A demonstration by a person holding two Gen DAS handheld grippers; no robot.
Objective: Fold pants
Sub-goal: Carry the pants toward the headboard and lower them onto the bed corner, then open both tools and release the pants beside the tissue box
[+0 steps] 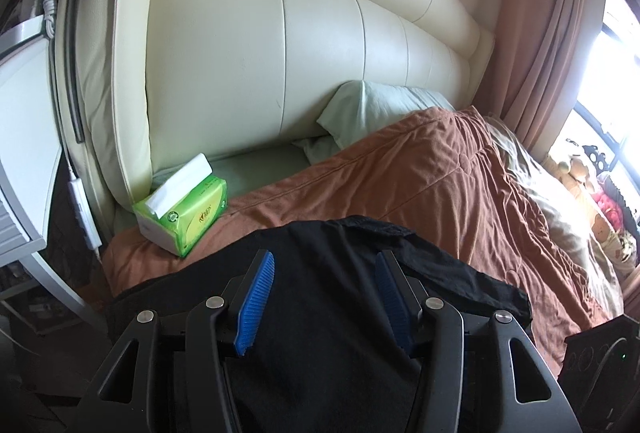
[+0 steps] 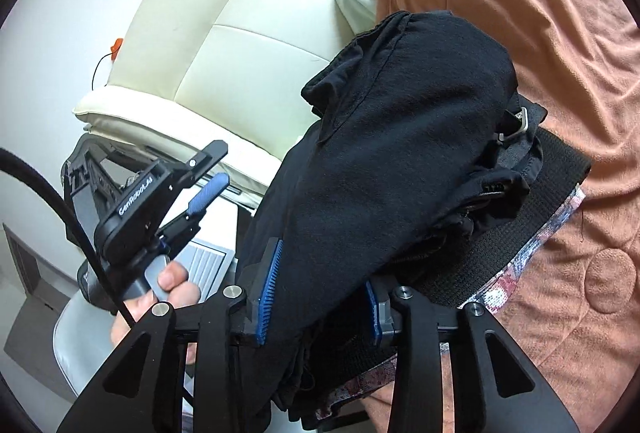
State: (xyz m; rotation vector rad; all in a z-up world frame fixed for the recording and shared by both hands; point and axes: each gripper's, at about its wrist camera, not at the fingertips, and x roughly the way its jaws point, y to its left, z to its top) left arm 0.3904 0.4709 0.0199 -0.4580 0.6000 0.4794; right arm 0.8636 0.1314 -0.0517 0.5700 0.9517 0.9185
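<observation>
**Pants bundled on the bed, nearly folded**

Your black pants lie in a compact, layered bundle on the brown bedspread, near the bed's edge and a little short of the green tissue pack. The big folds look done; the top layer still bulges, and a strap with a metal ring pokes out at one side.

Your left gripper is released, its blue pads apart above the cloth. Your right gripper has fabric between its fingers, but the cloth hides one pad, so you probably aren't pinching it. What's left seems to be flattening and tidying.
</observation>
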